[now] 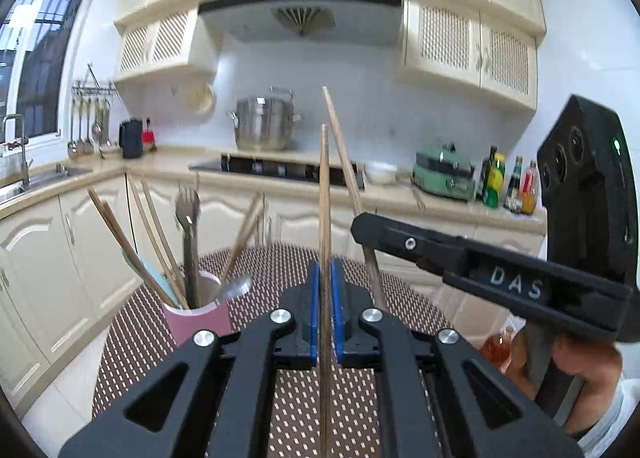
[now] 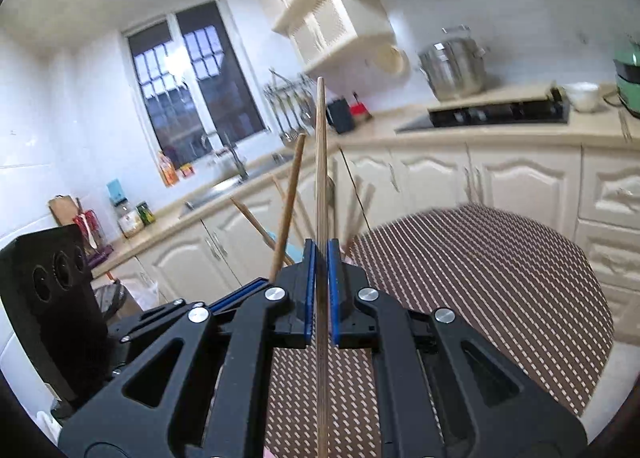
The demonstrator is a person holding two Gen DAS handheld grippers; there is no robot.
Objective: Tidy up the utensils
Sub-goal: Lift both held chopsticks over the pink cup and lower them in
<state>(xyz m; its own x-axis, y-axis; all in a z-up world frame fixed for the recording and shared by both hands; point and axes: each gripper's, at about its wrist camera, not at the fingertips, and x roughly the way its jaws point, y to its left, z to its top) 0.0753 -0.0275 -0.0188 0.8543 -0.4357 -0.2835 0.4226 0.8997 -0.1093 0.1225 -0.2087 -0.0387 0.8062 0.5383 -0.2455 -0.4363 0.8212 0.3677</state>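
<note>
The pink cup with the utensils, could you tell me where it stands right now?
In the left wrist view the pink cup stands on the patterned table, low and left of the left gripper, which is clamping a chopstick.

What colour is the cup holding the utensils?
Pink: the cup stands on the patterned table mat, and shows best in the left wrist view.

A round bench (image 1: 276,410) carries the work, covered by a brown mat with a pale dash pattern. On it, toward the left in the left wrist view, stands a pink utensil cup (image 1: 198,320), upright, holding wooden chopsticks (image 1: 120,236), a metal fork (image 1: 188,217) and a metal spoon (image 1: 236,286) whose bowl leans over the rim. In the right wrist view the same patterned top (image 2: 500,278) shows bare to the right; the cup there is hidden. White tiled floor (image 1: 60,414) lies beneath.
</note>
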